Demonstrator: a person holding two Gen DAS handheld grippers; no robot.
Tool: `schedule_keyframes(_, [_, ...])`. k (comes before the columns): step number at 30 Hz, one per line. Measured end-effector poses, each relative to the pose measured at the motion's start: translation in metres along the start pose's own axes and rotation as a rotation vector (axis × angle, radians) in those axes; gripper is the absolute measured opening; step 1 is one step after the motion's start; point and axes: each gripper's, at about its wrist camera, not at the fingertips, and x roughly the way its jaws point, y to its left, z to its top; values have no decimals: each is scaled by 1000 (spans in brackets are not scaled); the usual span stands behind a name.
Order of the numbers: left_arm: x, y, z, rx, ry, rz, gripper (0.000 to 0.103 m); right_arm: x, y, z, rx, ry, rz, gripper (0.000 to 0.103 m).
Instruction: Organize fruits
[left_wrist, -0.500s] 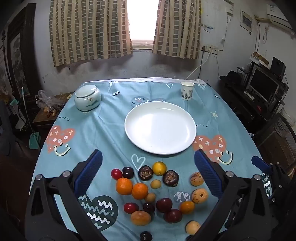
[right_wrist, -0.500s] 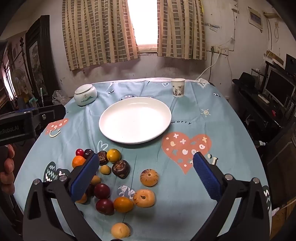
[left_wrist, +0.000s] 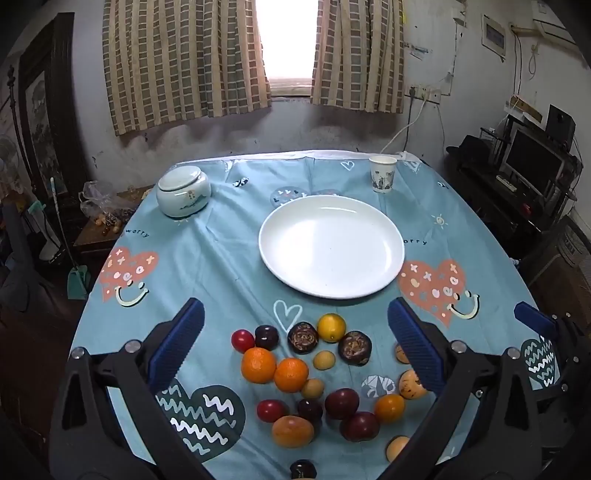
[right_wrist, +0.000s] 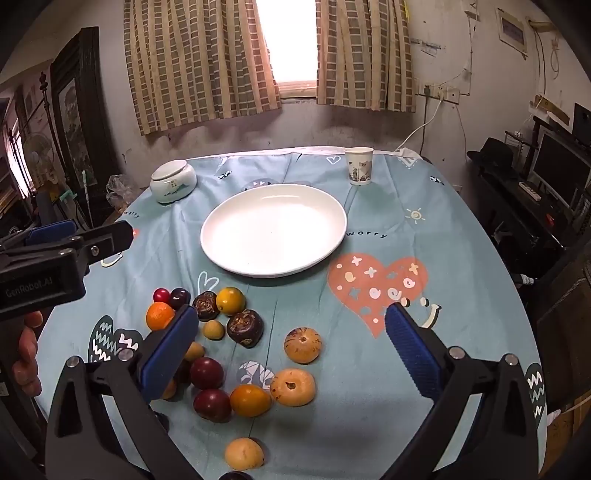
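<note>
A heap of small fruits lies on the blue tablecloth near the front edge: two mandarins (left_wrist: 258, 364), a yellow fruit (left_wrist: 331, 327), dark wrinkled fruits (left_wrist: 303, 337), purple plums (left_wrist: 341, 403) and tan speckled ones (right_wrist: 303, 344). Behind them stands an empty white plate (left_wrist: 332, 247) (right_wrist: 273, 229). My left gripper (left_wrist: 294, 306) hovers open above the heap's left part, nothing between its blue pads. My right gripper (right_wrist: 291, 312) hangs open over the heap's right side, also holding nothing. In the right wrist view, a hand holds the left gripper (right_wrist: 66, 254) at the left edge.
A lidded white ceramic jar (left_wrist: 183, 195) sits at the back left and a paper cup (left_wrist: 382, 173) at the back right. The round table drops off on all sides. A low side table (left_wrist: 103, 229) stands left, a TV stand (left_wrist: 532, 173) right.
Both views have shifted only a little; the fruits and plate sit slightly higher in frame. Both grippers stay wide open and no fruit has moved.
</note>
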Motion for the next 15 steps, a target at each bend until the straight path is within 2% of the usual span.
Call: schedule_keyframes(15, [10,-1,-10,27,42,3,101,9,9,-4,-43,33,23,102])
